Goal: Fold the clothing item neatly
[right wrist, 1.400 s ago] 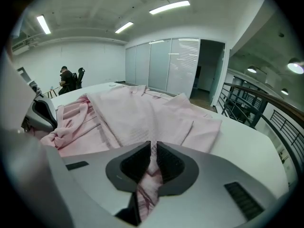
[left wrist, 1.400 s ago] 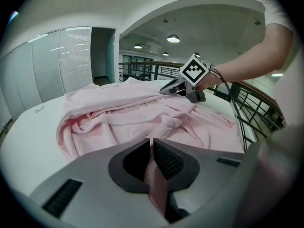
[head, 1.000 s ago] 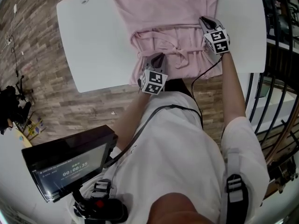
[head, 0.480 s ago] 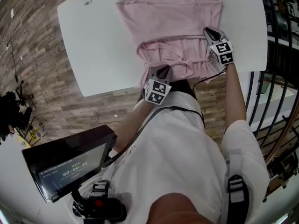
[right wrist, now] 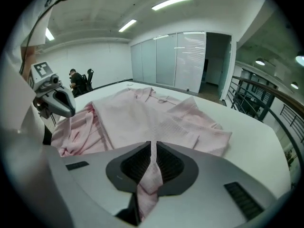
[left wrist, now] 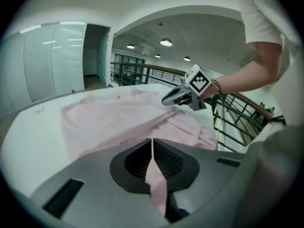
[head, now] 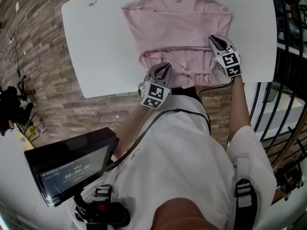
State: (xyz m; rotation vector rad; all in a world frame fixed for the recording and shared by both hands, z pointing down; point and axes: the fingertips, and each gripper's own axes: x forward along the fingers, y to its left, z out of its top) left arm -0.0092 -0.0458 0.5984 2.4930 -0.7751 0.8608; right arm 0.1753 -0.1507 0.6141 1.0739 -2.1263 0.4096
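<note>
- A white table with rounded corners stands over a brown plank floor.
- One pink garment lies on it, bunched at the near side.

**Materials rundown: soft pink cloth on a smooth white top**

The shirt is thin pink cloth, matt and soft, pretty creased, with one panel showing a fine waffle-like weave. The table is smooth plain white with barely any sheen. The left gripper and right gripper both look like matt grey moulded plastic, with black ribbed pads. The floor is brown planks, wood by the look of it, a bit rough-toned. The screen is glossy black, the railing is dark metal, and the wall panels are shiny glass.
</note>
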